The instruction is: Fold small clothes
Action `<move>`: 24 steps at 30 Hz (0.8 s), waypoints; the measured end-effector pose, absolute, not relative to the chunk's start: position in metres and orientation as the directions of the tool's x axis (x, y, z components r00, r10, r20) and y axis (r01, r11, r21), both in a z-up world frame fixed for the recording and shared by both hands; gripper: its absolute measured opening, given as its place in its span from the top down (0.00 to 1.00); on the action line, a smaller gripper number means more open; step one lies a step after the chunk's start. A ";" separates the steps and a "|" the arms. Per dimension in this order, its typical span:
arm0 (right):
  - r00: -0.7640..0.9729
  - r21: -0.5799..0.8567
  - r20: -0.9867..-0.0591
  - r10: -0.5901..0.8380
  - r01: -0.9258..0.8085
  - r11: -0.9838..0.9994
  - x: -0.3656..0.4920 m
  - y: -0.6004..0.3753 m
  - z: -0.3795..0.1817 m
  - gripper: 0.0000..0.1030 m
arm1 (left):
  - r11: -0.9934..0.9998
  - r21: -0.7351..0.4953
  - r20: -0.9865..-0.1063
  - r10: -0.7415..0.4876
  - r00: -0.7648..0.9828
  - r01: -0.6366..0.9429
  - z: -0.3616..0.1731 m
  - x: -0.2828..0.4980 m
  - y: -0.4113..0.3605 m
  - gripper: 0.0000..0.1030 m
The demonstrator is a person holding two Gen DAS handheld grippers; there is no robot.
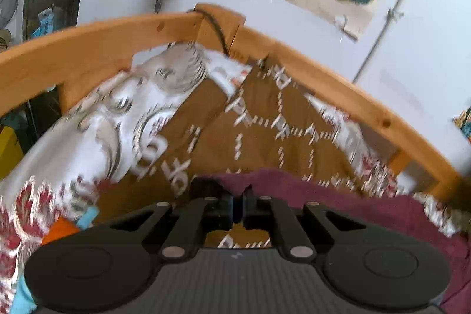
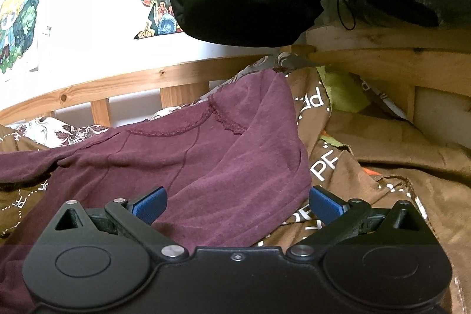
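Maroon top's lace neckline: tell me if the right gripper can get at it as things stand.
Probably yes. The right gripper is open over the maroon top, and the lace neckline lies uncovered straight ahead.

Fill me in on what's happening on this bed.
A person with two handheld grippers is folding a maroon top spread over a brown printed blanket. The left gripper is shut on the top's edge. The right gripper hangs open over the fabric, gripping nothing.
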State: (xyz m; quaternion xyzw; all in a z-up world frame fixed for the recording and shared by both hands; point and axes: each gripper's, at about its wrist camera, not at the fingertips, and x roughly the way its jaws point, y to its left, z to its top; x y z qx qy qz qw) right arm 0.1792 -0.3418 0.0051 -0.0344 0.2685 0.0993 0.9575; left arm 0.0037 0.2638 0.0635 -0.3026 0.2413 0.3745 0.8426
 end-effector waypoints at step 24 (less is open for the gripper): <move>0.876 -0.035 -0.448 0.177 -0.215 0.976 0.166 -0.346 0.033 0.01 | 0.938 -0.325 -0.438 -0.263 0.860 0.121 0.126 0.187 0.030 0.95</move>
